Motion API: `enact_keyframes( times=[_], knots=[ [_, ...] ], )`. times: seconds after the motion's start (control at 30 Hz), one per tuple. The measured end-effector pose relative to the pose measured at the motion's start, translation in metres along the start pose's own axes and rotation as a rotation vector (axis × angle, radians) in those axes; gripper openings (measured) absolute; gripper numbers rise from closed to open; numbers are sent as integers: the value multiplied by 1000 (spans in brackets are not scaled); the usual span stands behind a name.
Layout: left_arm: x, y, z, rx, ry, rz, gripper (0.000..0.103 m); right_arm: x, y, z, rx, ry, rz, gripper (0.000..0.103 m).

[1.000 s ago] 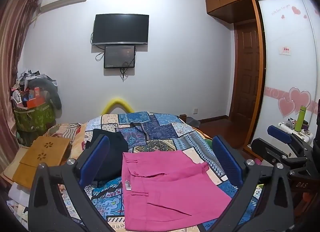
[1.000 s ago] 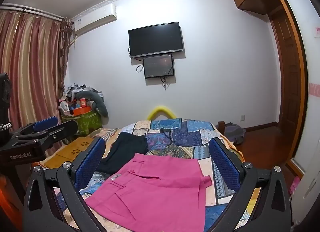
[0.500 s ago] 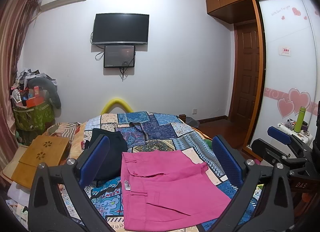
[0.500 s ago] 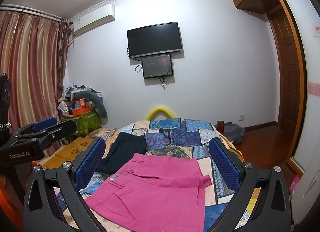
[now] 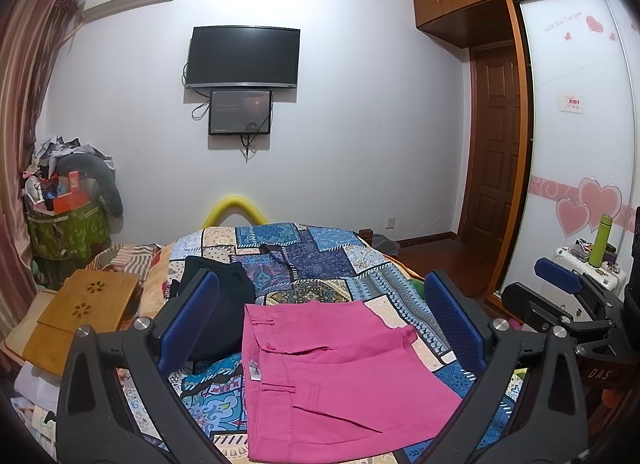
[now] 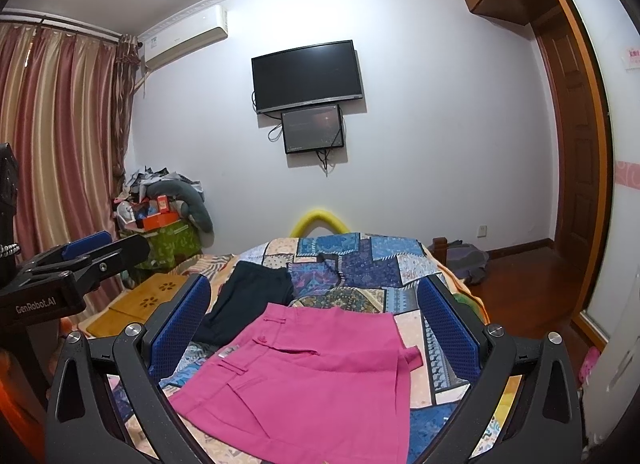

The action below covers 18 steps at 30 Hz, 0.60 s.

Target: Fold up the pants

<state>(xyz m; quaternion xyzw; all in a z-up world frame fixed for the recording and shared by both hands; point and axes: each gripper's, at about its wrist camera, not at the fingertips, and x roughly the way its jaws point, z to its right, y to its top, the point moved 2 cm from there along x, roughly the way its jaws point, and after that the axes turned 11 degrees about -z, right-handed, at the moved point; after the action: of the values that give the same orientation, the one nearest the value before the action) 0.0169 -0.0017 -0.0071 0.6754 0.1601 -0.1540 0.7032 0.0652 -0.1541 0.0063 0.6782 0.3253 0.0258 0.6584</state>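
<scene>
Left gripper [image 5: 320,320]: held level above the near end of the bed, pointing along its length toward the far wall. Jaws wide apart, nothing between the blue pads [image 5: 191,316]. No contact with any fabric.

Right gripper [image 6: 316,324]: same attitude, alongside the left and apart from it. Jaws spread wide, empty. Each gripper shows at the edge of the other's view.

Pink pants [image 5: 332,376]: folded, flat on the patchwork bedspread [image 5: 320,264], at the near end of the bed and roughly central across it. Waistband with belt loops and white tag on the left side; a small flap of fabric [image 6: 412,358] sticks out on the right side.

Dark garment [image 5: 228,296]: lies beyond the pants' far left corner; its near edge meets or slightly overlaps the waistband corner, cannot tell which.

Edges: bare bedspread runs from the pants' far edge to the far end of the bed. A narrower bare strip lies on the right side. Wooden lap tray [image 5: 80,312] sits off the left edge.
</scene>
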Motion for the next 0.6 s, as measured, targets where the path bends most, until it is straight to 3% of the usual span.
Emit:
enact_keyframes(
  times=[0.6],
  knots=[
    [3, -3, -1, -3, 2, -4, 103, 2, -4, 1, 3, -4, -3, 103]
  ],
)
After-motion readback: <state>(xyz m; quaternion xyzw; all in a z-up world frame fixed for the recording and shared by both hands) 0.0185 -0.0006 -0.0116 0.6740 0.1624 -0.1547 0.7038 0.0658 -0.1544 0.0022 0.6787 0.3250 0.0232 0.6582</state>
